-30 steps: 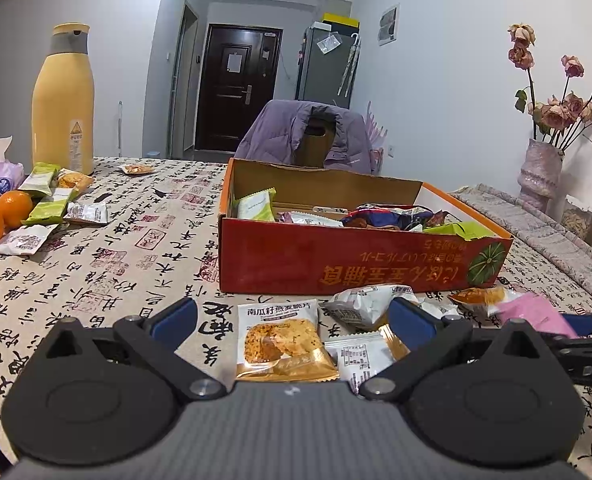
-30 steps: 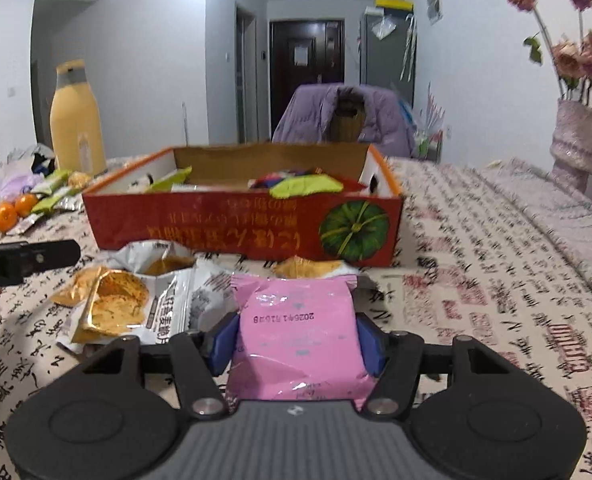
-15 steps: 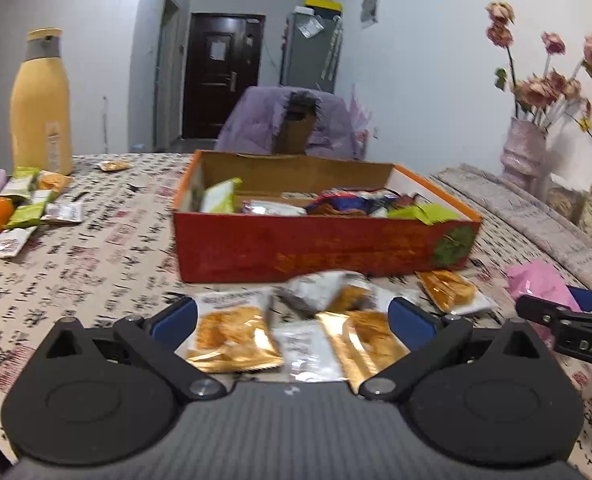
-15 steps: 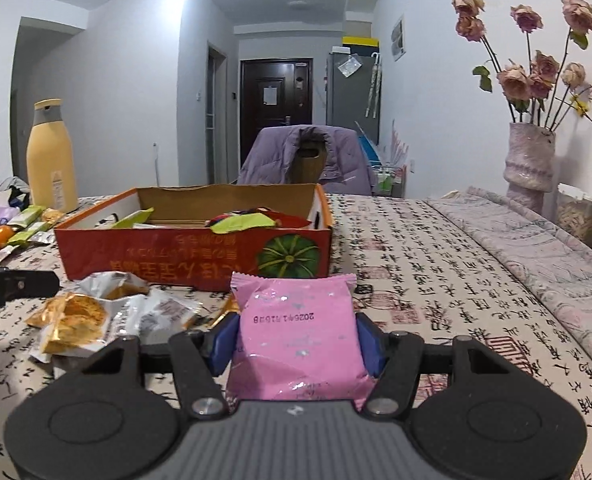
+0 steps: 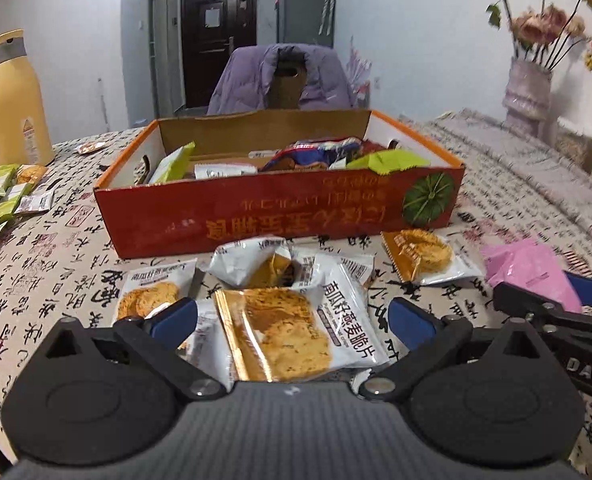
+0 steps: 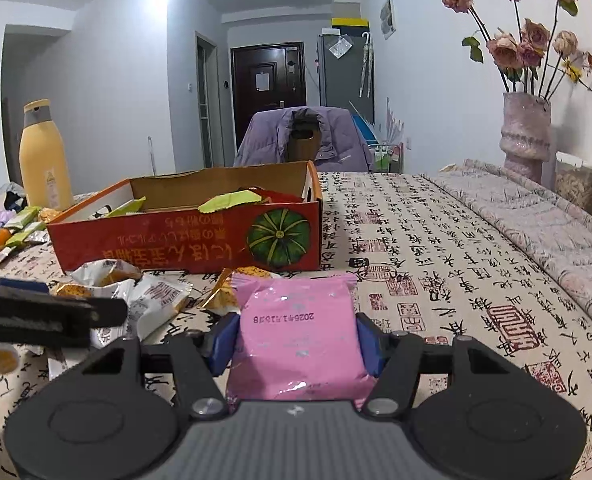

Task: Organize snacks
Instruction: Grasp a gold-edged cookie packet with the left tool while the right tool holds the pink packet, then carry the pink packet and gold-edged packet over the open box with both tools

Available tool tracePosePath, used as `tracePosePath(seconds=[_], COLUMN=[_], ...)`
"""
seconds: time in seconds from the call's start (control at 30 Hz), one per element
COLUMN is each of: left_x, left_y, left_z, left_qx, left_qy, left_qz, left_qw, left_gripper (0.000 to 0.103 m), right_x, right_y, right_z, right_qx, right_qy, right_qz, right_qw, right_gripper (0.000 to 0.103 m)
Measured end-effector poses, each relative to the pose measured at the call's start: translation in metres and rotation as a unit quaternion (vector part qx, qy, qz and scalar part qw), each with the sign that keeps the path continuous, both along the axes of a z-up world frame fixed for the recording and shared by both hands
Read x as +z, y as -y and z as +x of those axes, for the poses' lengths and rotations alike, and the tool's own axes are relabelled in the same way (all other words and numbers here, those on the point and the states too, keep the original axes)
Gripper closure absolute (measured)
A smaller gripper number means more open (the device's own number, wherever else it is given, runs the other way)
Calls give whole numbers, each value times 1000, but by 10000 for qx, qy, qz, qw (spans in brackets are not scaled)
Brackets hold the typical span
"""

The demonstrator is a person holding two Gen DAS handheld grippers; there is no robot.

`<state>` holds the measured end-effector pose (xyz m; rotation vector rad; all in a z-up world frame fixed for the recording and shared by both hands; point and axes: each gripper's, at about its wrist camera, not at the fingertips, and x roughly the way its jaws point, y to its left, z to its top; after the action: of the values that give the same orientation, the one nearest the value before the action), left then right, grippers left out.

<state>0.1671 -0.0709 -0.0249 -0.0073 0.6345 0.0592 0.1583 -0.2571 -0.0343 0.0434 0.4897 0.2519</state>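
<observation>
Two hand-held grippers: right pinches a light, crinkly pink packet by its sides; left gapes wide around a fragile cracker pack.

Both wrist views sit low over the table, facing the red box they share.
</observation>
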Motion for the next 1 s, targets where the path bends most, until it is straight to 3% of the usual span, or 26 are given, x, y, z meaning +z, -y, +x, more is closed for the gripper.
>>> tracePosePath(seconds=[0.17,0.57,0.6,0.63,0.9,1.0], left_x=[-7,-4,-3,-2,3,7], left_y=[4,-7,-9,-11,-22,-24], left_z=[5,-11,-13,-15,-24,-28], left_qx=[209,205,209,223,75,12], left_qy=[-111,17,42,62,124,218], left_qz=[90,-135,-147,-145,-255,-268], left_qw=[9997,9997,9997,9996,9996,9994], left_gripper=[0,32,42,61,84,87], right_x=[-1,-2,-2,-2,0,1], right_y=[3,5,5,5,1,-1], right_z=[0,-3,-3,-4,-9,-10], right_qx=[41,43,38,36,31,67], right_qy=[-24,30,46,62,189,179], right_qz=[97,198,193,183,54,21], right_qw=[9999,9998,9998,9998,9998,9998], right_gripper=[43,43,43,43,43,43])
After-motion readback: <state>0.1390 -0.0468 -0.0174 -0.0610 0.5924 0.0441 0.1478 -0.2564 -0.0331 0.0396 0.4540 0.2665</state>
